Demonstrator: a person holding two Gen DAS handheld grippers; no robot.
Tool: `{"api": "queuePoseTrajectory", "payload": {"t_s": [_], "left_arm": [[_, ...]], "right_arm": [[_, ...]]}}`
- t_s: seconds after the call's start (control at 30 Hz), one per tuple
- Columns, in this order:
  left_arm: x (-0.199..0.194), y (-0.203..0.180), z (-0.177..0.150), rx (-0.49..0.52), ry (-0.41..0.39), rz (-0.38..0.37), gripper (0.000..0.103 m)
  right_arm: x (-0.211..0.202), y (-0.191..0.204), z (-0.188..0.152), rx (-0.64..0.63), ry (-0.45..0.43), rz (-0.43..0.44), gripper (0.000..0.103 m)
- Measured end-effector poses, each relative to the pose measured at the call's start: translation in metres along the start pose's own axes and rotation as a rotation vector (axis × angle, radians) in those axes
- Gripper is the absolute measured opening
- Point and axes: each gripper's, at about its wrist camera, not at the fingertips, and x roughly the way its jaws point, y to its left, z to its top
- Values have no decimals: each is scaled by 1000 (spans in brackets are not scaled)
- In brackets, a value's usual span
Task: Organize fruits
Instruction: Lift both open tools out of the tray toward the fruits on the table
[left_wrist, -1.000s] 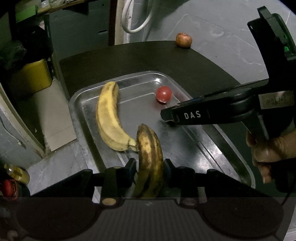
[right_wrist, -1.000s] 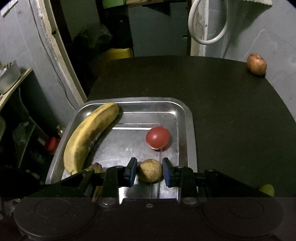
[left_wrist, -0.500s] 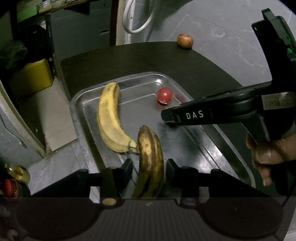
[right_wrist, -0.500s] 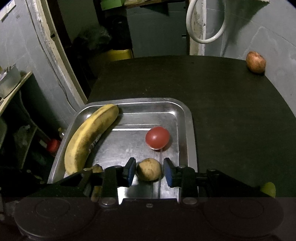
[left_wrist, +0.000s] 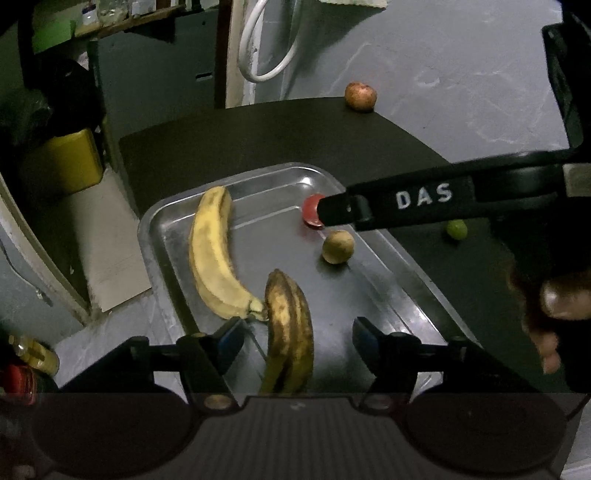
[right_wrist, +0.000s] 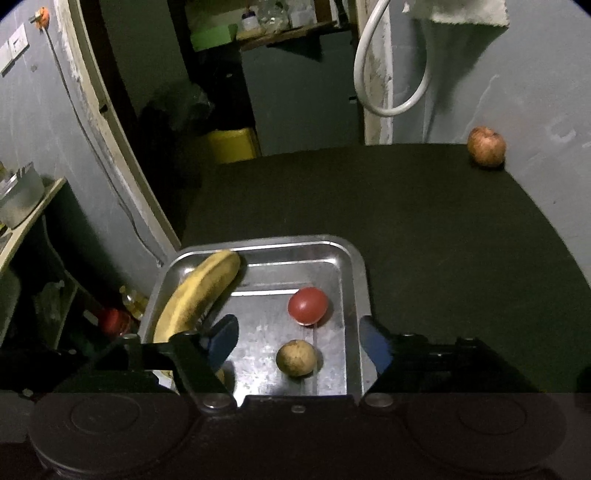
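Observation:
A steel tray (left_wrist: 173, 221) (right_wrist: 356, 266) on the dark table holds a yellow banana (left_wrist: 210, 258) (right_wrist: 199, 295), a brown-spotted banana (left_wrist: 290, 332), a red tomato (left_wrist: 309, 212) (right_wrist: 308, 305) and a small brown fruit (left_wrist: 338, 246) (right_wrist: 296, 357). My left gripper (left_wrist: 298, 334) is open, its jaws apart on both sides of the spotted banana, which lies in the tray. My right gripper (right_wrist: 297, 338) is open above the brown fruit, which rests in the tray. The right gripper's arm (left_wrist: 424, 203) crosses the left wrist view.
A reddish apple (left_wrist: 361, 96) (right_wrist: 485, 146) sits at the table's far edge by the wall. A small green fruit (left_wrist: 457, 229) lies on the table right of the tray. A yellow bin (left_wrist: 62, 162) and bottles (left_wrist: 33, 356) stand off the left side.
Both grippers have opened. The left let go of the spotted banana and the right let go of the brown fruit; both lie in the tray. Both grippers have pulled back and up.

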Motion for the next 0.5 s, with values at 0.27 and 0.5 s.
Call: {"api": "queuePoseTrajectory", "payload": {"t_s": [0.27,0.5], "left_arm": [[-12,-6,1,-1,-29,-14,96],[-26,-14,3,15,-58,-21,99]], "right_arm": [[-34,-2,-2,33,-48,-13,90],[-66,-2,-9,70,-84,-25,95]]}}
